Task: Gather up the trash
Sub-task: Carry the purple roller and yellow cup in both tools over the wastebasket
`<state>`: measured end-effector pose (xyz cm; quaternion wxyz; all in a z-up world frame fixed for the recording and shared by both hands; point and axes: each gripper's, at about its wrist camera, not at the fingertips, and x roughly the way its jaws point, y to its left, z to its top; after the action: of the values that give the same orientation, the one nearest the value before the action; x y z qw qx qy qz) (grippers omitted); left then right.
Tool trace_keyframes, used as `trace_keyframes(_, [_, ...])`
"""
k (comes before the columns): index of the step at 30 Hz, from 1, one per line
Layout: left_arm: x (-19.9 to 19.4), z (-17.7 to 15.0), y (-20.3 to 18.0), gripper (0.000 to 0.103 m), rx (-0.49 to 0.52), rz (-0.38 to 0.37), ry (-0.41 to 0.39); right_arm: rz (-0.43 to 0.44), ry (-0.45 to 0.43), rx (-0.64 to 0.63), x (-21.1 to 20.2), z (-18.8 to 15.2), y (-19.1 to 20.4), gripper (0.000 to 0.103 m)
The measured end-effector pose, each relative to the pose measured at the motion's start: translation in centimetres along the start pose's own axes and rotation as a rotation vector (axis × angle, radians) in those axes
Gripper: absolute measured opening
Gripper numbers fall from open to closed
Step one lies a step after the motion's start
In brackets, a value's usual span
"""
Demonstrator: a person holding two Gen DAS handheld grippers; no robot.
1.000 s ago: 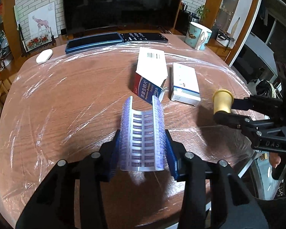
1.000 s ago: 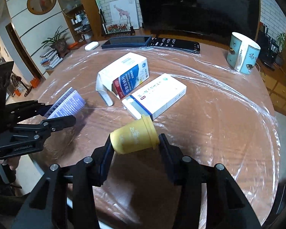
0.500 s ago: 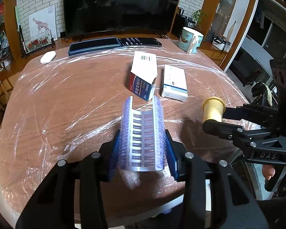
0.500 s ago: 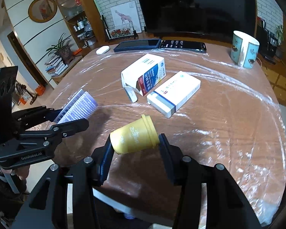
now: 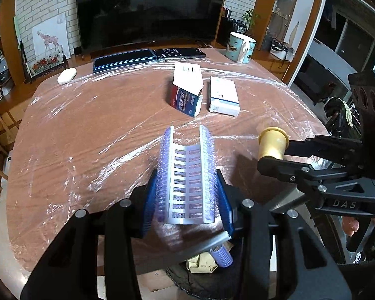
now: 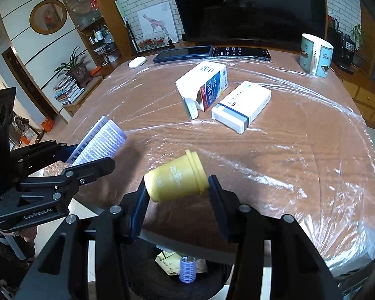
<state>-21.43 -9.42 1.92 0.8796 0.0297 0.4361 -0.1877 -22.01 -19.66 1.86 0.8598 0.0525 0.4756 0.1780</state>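
Two boxes (image 6: 202, 85) (image 6: 241, 105) lie side by side on the tabletop (image 6: 300, 155). Left tool (image 5: 187, 195) clenches a bent blister sheet (image 5: 187, 182); right tool (image 6: 176, 195) clenches one yellow cup (image 6: 176, 181). Only the right view shows the cup's lettering.

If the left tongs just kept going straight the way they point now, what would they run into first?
Probably the opened red-and-blue box: it lies ahead past the curved hair-roller piece held in the left tongs. Before it there is only the film-covered table. Depth and height are hard to judge.
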Motion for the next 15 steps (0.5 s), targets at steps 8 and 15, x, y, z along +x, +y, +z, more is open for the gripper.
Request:
trace_keyframes(8, [-1.3, -1.5, 0.0, 0.044, 0.022, -0.023, -0.002, -0.013, -0.005, 0.023, -0.8, -1.6, 0.9, 0.047])
trace_keyframes(15, [-2.5, -2.9, -1.1, 0.044, 0.024, -0.021, 0.003, 0.009, 0.012, -0.010, -2.0, -3.2, 1.4, 0.047])
